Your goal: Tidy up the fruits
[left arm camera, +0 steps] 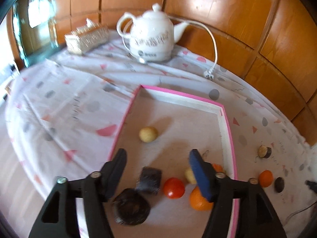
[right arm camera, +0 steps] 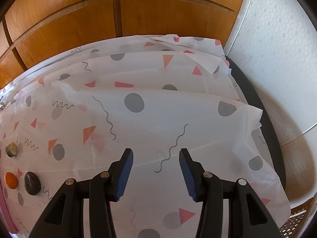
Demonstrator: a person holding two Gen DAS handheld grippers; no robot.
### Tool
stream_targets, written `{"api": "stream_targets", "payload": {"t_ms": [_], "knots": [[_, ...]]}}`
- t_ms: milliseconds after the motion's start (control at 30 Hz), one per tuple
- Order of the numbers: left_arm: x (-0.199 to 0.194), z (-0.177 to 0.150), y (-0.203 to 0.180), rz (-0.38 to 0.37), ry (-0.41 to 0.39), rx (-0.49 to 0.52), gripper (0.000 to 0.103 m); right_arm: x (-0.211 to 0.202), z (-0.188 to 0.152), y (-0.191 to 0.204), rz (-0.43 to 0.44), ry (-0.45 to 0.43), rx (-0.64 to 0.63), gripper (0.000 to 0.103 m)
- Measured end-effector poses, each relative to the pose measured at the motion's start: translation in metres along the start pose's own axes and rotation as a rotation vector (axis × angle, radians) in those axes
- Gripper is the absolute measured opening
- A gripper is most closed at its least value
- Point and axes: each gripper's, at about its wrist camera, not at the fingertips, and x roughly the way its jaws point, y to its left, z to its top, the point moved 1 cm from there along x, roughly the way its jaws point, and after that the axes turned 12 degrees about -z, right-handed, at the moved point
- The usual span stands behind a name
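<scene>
Left wrist view: my left claw (left arm camera: 157, 167) hangs wide and empty over the near end of the pink-rimmed tray (left arm camera: 230, 130), where a tomato (left arm camera: 174, 187) and orange (left arm camera: 199, 199) lie; three fruits (right arm camera: 31, 182) wait outside its right edge. My right claw (right arm camera: 156, 173), wide too, risks rolling one off the tablecloth (right arm camera: 158, 119)

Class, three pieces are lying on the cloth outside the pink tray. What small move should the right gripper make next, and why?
Probably swing the right gripper left toward the dark oval fruit, the nearest of the three. Its jaws are open and empty over bare tablecloth, while that fruit, the orange one and the brown-rimmed piece sit outside the pink tray.
</scene>
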Motion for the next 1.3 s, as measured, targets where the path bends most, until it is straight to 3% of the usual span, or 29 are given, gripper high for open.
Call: {"api": "stream_targets", "payload": {"t_ms": [100,367,667,967,1300], "knots": [[-0.019,-0.008,-0.002,0.038,-0.056,0.02,0.09,-0.002,0.0,0.002,0.007,-0.01,-0.008,0.049],[-0.057,-0.024,-0.003,0.114,-0.178,0.032,0.103,-0.01,-0.002,0.016,0.02,-0.054,-0.066,0.049],[-0.07,-0.033,-0.003,0.159,-0.2,0.049,0.103,-0.013,-0.003,0.025,0.005,-0.077,-0.114,0.049],[-0.084,-0.037,-0.014,0.159,-0.306,0.092,0.103,-0.01,-0.004,0.026,-0.009,-0.072,-0.123,0.049],[-0.081,-0.04,-0.013,0.168,-0.239,0.041,0.103,-0.013,-0.005,0.029,0.002,-0.085,-0.138,0.049]]}}
